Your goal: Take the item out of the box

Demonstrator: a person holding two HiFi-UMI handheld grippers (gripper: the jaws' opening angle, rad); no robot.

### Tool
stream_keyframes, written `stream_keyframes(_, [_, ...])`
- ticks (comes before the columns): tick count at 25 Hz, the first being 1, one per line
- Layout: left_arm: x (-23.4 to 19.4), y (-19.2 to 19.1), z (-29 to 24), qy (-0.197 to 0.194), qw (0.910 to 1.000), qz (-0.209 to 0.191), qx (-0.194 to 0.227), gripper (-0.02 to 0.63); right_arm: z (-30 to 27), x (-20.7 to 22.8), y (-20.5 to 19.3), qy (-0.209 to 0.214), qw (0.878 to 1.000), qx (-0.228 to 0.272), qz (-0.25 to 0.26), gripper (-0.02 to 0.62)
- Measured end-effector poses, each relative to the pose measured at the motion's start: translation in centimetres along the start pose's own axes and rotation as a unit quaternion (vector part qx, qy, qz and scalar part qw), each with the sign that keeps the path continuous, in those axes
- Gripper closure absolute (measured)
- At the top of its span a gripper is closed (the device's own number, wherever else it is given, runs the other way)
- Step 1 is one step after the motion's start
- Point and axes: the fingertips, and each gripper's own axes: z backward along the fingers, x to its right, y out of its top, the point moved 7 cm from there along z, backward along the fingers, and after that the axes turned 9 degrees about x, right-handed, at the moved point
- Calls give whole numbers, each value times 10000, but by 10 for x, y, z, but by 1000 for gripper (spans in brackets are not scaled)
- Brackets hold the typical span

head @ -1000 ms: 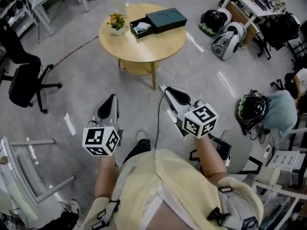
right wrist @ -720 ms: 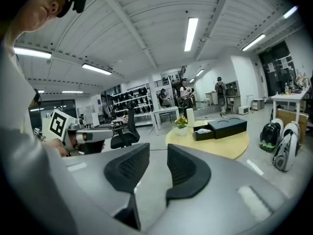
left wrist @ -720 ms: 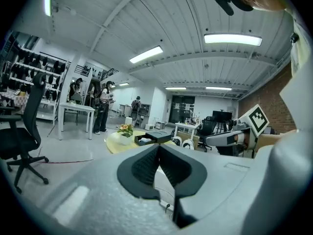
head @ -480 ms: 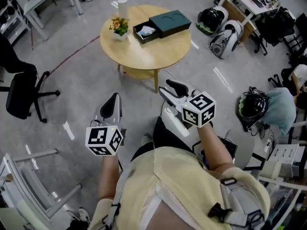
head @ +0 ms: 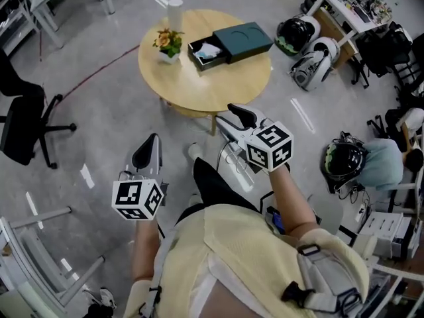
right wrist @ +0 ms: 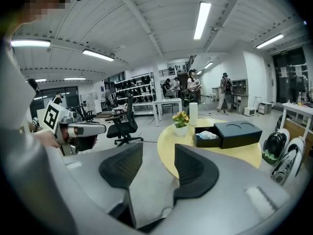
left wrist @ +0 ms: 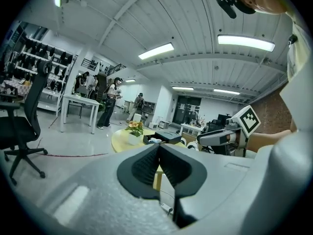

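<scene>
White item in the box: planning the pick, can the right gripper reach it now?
Likely not yet: right gripper, jaws opening, empty, hangs short of the table; the open box leaves the item exposed.

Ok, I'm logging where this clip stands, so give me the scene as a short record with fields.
table: round wooden table, ahead of the person
box: dark box on table, drawer slid open
item: white item, lying in the drawer
potted flowers: beside the box
left gripper: shut, empty
right gripper: jaws opening, nothing between them
</scene>
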Motion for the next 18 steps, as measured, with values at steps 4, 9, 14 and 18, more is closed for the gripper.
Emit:
stream_keyframes(4, [-18, 0, -43, 76, 9999, -69, -19, 602, -35, 38, 8, -27, 9998, -10, 202, 403])
stream_keyframes(9, [-37, 6, -105, 114, 9997, -141, -167, 601, -81, 89, 24, -2, 9996, -114, 272, 403])
stream_keyframes(14, [-57, 15, -158, 188, 9994, -174, -247, 601, -128, 140, 33, 2, 9961, -561, 678, 403])
stream_keyframes(18, [-71, 16, -191, 239, 9990, -62, -375, 602, -162, 164, 39, 157, 9925, -828, 882, 403])
